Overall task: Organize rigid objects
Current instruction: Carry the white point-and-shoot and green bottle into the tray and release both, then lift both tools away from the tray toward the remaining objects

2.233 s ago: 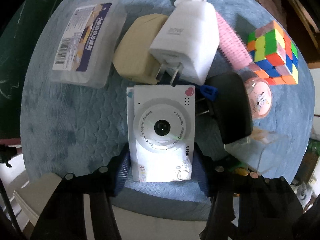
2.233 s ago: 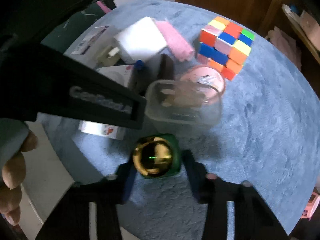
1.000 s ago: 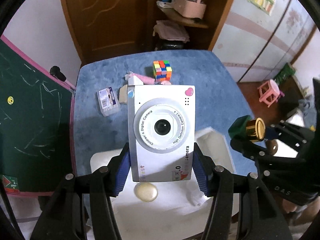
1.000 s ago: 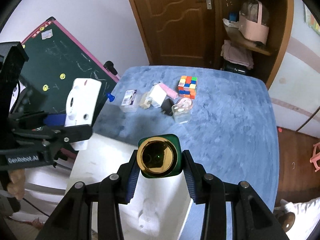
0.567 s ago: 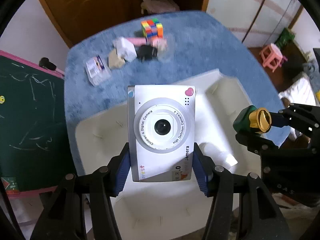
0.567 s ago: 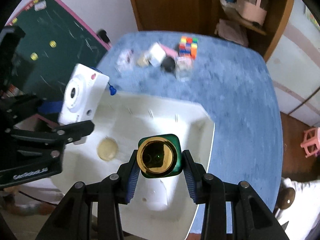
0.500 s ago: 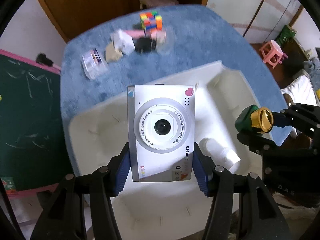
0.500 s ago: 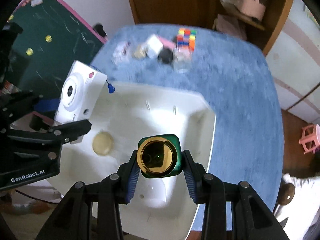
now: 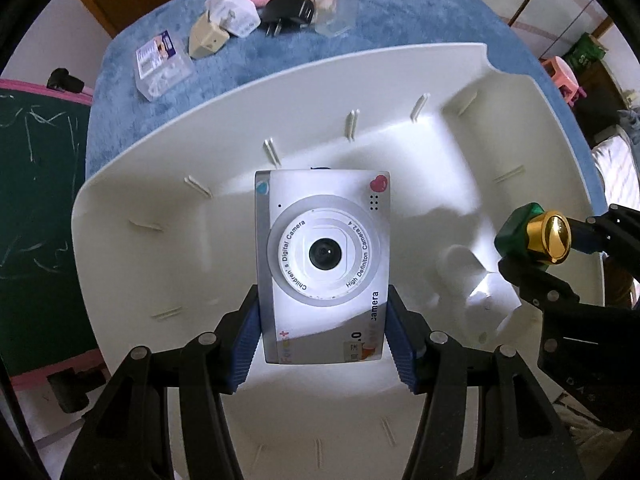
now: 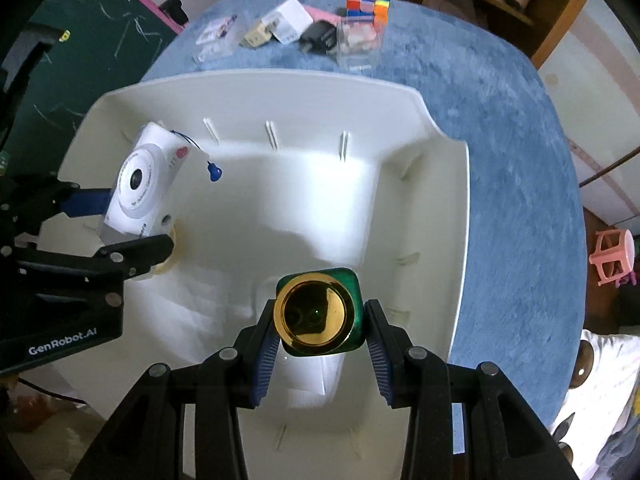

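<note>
Over white plastic bin (image 9: 168, 152): boxy glossy white toy camera (image 9: 322, 264), pinched by left gripper (image 9: 322, 344). Alongside: green square bottle (image 10: 320, 312), round gold cap, clamped by right gripper (image 10: 320, 354). Beyond, on fuzzy blue cloth (image 10: 500, 128): colourful cube (image 10: 368, 2).
</note>
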Demonstrator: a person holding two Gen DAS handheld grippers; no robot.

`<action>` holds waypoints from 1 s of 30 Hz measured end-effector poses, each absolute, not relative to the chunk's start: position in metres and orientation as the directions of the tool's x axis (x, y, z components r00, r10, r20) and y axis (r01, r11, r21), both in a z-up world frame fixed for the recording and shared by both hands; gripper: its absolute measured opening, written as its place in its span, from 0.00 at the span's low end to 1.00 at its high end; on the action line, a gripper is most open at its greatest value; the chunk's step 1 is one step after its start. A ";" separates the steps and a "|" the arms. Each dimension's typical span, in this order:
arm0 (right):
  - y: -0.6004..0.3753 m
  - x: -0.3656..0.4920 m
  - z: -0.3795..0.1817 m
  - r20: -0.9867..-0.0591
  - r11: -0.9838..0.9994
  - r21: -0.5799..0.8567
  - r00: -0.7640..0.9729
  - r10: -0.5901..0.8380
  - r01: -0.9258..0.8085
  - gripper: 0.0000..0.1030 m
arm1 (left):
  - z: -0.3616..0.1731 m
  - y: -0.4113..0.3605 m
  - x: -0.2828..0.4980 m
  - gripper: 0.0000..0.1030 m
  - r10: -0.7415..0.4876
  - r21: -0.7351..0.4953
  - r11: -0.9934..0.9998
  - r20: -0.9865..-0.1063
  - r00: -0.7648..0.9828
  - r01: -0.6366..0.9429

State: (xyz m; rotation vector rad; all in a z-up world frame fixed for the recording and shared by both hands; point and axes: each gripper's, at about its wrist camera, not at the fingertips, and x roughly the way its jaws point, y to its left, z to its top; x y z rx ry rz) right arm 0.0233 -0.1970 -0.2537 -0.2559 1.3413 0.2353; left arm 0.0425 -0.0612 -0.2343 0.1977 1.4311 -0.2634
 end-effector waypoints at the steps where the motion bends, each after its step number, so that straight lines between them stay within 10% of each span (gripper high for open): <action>1: -0.197 0.023 -0.256 -0.978 0.949 -0.051 0.208 0.016 -0.312 0.41 | -0.236 -0.061 0.043 0.59 -0.057 -0.022 0.956 -0.992 0.110 0.294; 8: -0.195 0.022 -0.263 -0.979 0.940 -0.085 0.204 -0.017 -0.332 0.43 | -0.240 -0.058 0.044 0.74 -0.078 -0.057 0.962 -0.995 0.070 0.265; 12: -0.193 0.021 -0.259 -0.973 0.934 -0.106 0.231 -0.026 -0.342 0.64 | -0.227 -0.057 0.043 0.76 -0.071 -0.040 0.963 -0.992 0.107 0.265; 30: -0.185 0.024 -0.225 -0.955 0.916 -0.091 0.294 0.030 -0.391 0.64 | -0.187 -0.038 0.052 0.76 -0.097 -0.069 0.983 -0.981 0.166 0.171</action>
